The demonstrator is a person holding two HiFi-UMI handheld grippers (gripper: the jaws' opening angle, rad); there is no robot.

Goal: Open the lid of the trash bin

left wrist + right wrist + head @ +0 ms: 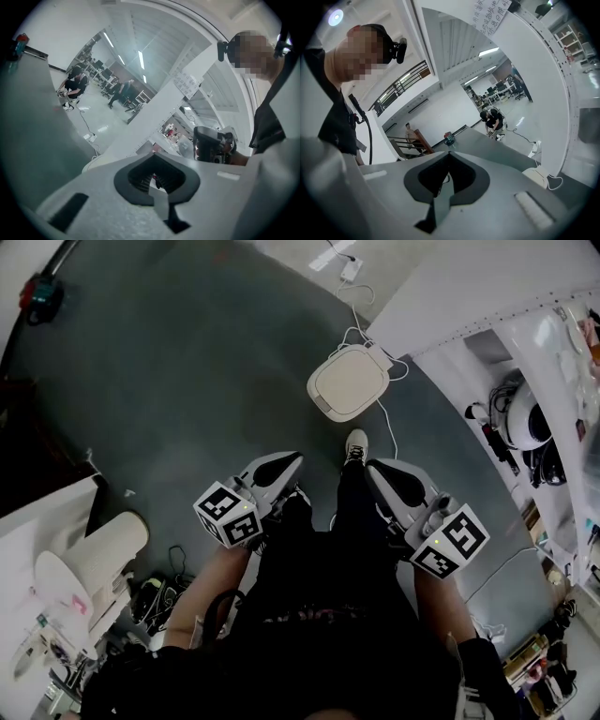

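The trash bin (349, 381) is a white, rounded-square bin with its lid down, standing on the grey floor ahead of my feet. My left gripper (292, 457) and right gripper (373, 465) hang side by side in front of my legs, short of the bin and apart from it. Both point forward and each has its jaws together with nothing between them. In the left gripper view the tips of the left gripper (153, 153) meet, and a sliver of the bin (91, 163) shows at their left. The right gripper (449, 152) also looks shut, with the bin (536, 174) low at the right.
A white cable (384, 418) runs from the bin to a power strip (349, 268) further off. A white partition (469, 287) rises just right of the bin, with cluttered shelves (525, 427) beyond it. White rolls and gear (94, 559) lie at the left. My shoe (355, 444) is near the bin.
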